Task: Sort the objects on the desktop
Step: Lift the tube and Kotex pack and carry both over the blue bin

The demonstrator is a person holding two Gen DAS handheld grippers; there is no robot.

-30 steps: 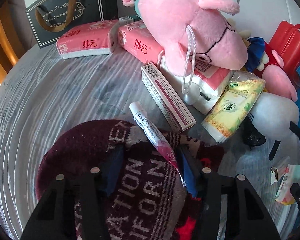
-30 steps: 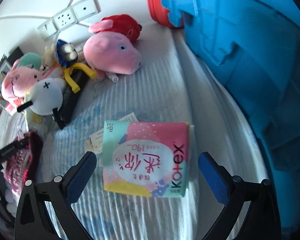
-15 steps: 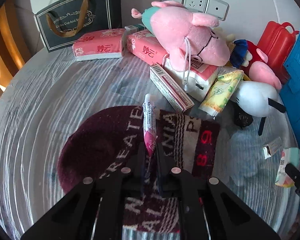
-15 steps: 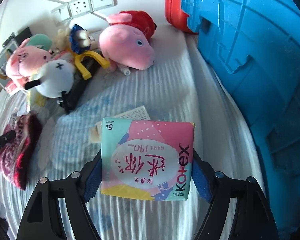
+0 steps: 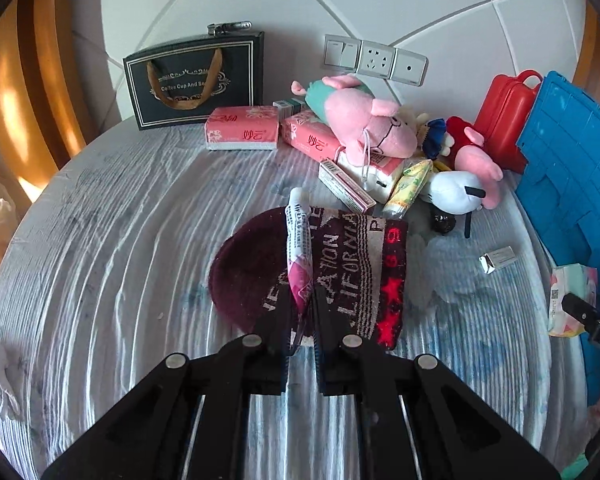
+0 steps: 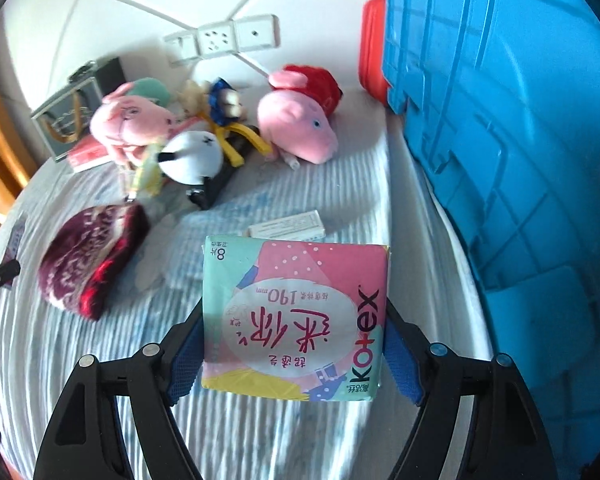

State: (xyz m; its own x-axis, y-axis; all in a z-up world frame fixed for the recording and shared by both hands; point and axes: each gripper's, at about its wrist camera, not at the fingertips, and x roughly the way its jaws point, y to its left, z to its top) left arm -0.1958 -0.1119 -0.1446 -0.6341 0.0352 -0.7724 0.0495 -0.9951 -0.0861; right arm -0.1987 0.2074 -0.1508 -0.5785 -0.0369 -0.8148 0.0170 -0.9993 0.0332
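My left gripper (image 5: 302,308) is shut on the flat end of a white and pink tube (image 5: 298,246), held up above a dark red knit hat (image 5: 340,272) that lies on the striped cloth. My right gripper (image 6: 294,344) is shut on a square pink and teal Kotex pack (image 6: 296,320), lifted off the cloth beside a blue crate (image 6: 500,120). The same pack (image 5: 570,300) shows at the right edge of the left wrist view. The hat (image 6: 92,258) lies to the left in the right wrist view.
A heap of plush toys (image 5: 364,128), pink tissue packs (image 5: 242,132), a long carton (image 5: 344,186) and a yellow-green sachet (image 5: 408,186) sits by the wall. A dark gift bag (image 5: 194,82), a red case (image 5: 508,108) and a small leaflet (image 6: 288,226) are also there.
The left jaws closed on the tube and raised it off the hat. The right jaws closed on the Kotex pack and lifted it; both views now sit higher and farther back.
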